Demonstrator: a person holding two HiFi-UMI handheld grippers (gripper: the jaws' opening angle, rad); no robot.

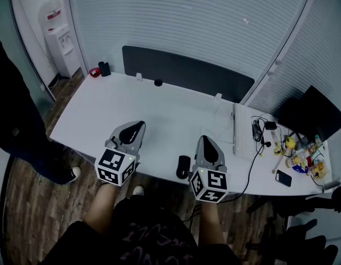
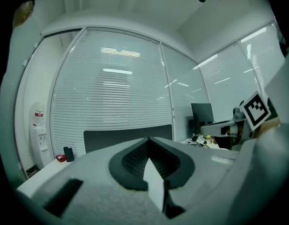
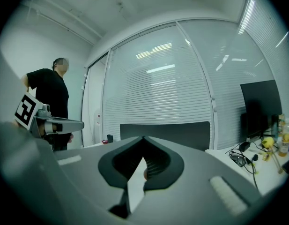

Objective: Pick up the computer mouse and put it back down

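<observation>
**Right gripper** (image 1: 205, 139): jaws pressed together, nothing between them.
**Left gripper** (image 1: 138, 125): jaws likewise together, empty.
Both are held level over the white desk (image 1: 104, 104).

**Surroundings:**
- Dark partition panel (image 1: 187, 70), ahead of both grippers.
- White keyboard (image 1: 240, 130), ahead and right of the right gripper, with black cables (image 1: 258, 131) just past it.
- Phone (image 1: 283, 178), further right.
- Water dispenser (image 1: 59, 40), ahead and left of the left gripper.
- Standing person (image 1: 15, 120), off its left side.

**Computer mouse** (image 1: 183, 167): black, lying on the desk's near edge between the grippers. It is just left of the right gripper and behind its tips, untouched. Its long axis runs near-to-far, parallel with that gripper. Its front end cannot be told.
</observation>
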